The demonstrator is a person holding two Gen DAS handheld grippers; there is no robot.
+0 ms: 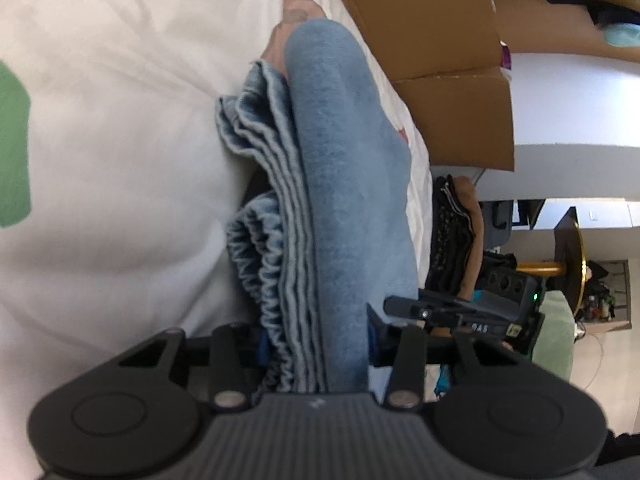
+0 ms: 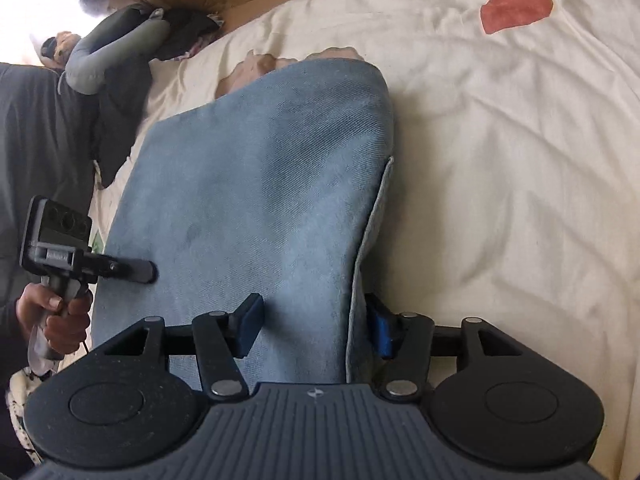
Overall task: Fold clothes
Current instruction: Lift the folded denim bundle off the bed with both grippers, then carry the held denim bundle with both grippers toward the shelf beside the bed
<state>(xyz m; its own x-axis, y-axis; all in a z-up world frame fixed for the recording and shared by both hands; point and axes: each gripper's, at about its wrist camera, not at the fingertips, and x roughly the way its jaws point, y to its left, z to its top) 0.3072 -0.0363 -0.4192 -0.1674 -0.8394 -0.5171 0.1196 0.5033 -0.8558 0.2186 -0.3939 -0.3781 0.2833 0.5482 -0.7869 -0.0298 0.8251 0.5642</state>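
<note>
The folded blue garment (image 2: 256, 200) lies on the cream bedsheet (image 2: 500, 160), near the bed's edge by the cardboard box (image 1: 432, 28). The left gripper (image 1: 316, 344) is clamped across the garment's stacked, elastic-ruffled layers. The right gripper (image 2: 316, 330) straddles one end of the same garment with its jaws apart, the blue pads (image 2: 380, 332) not visibly pressing the cloth.

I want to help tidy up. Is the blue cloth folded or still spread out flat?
Folded. The blue cloth lies on the white sheet with several stacked layer edges along its side.
</note>
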